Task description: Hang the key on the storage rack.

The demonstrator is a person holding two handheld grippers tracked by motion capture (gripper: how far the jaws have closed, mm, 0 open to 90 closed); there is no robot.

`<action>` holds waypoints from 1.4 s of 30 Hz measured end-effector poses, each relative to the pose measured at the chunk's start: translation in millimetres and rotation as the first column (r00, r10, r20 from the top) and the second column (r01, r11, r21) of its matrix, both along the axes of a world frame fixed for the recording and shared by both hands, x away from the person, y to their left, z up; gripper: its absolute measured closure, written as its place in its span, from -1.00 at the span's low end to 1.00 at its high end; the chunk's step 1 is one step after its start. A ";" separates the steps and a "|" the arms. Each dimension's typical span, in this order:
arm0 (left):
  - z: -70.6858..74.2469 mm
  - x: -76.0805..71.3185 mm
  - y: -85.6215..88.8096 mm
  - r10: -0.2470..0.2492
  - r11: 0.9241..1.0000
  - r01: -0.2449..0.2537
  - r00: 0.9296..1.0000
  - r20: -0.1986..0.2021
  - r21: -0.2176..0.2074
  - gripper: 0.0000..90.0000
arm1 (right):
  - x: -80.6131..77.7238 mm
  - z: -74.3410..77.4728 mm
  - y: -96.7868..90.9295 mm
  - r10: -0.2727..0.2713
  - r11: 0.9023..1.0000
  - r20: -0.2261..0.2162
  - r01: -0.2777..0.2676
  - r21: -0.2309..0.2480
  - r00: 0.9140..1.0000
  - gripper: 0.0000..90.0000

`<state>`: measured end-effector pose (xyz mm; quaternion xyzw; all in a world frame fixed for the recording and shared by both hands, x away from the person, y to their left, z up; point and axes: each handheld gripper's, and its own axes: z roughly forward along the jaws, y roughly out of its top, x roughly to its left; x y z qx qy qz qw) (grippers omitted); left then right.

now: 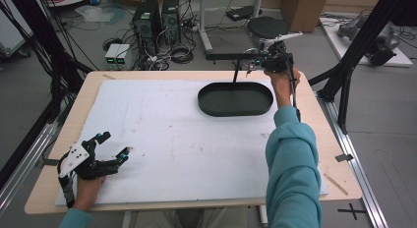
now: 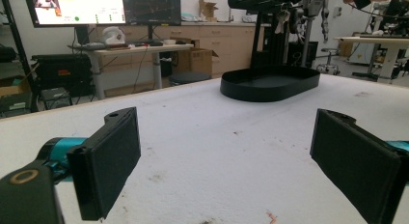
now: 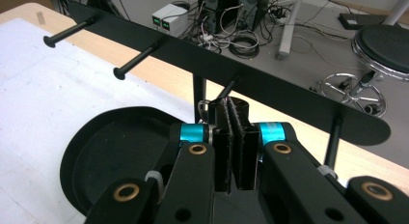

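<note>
the surface (image 1: 147,139) is a wide white sheet on a wooden top. the left hand-held gripper (image 1: 114,145) rests low on it at the near left corner, held in the person's left hand (image 1: 88,186). its jaws stand far apart. nothing is between them, just bare white sheet. in the left gripper view the two flat black pads (image 2: 108,161) face each other with a wide gap.

a black tray (image 1: 235,99) sits at the far side of the surface, right of the middle. it is long and round at the ends, with a low wall. its inside looks bare.

a black rack (image 3: 270,91) stands just behind the tray on a thin post. it is a long flat bar with thin pegs (image 3: 137,57) that stick out from it. each peg has a small knob at its tip.

the right hand-held gripper (image 1: 255,66) is up by the rack, past the far end of the tray, at the end of a teal sleeve (image 1: 292,164). in the right gripper view its jaws are pressed tight together. they sit right under one peg. a small silver ring (image 3: 204,106) shows just beside the left of the jaws near that peg. i cannot tell if the pads pinch the ring or only touch it.
</note>
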<state>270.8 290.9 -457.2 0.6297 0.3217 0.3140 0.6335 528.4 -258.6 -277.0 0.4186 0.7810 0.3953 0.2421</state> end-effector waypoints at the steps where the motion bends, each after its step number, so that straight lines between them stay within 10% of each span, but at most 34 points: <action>1: 0.0 0.0 0.1 0.001 1.000 -0.001 1.000 0.000 0.001 -0.76 | -0.4 0.5 -0.9 -0.003 1.000 0.000 0.003 -0.001 1.000 0.96; 9: 0.0 -0.1 0.0 0.001 1.000 -0.001 1.000 0.001 0.003 -0.76 | -7.0 1.2 -1.4 -0.033 0.999 0.019 0.033 0.011 0.999 0.59; 18: -0.1 0.1 0.0 0.001 1.000 -0.001 1.000 0.001 -0.002 -0.76 | -30.7 11.7 8.9 0.072 0.988 0.000 -0.072 0.135 0.997 -0.99; 26: 0.0 0.0 -0.3 0.003 1.000 -0.003 1.000 0.002 0.002 -0.76 | -70.6 -0.3 2.9 0.161 0.965 0.129 -0.183 0.189 0.979 -0.99; 35: -0.1 0.0 -0.3 0.005 1.000 -0.005 1.000 0.002 0.001 -0.76 | -139.6 -48.0 -26.6 0.219 0.933 0.252 -0.278 0.229 0.943 -0.99; 40: -0.1 -0.2 -0.5 0.007 1.000 -0.007 1.000 0.004 0.005 -0.76 | -162.2 -68.2 -33.7 0.203 0.933 0.300 -0.277 0.231 0.932 -0.99; 42: -0.2 -0.4 -0.7 0.009 1.000 -0.009 1.000 0.005 0.003 -0.76 | -171.0 -78.6 -39.4 0.192 0.915 0.337 -0.292 0.278 0.922 -0.99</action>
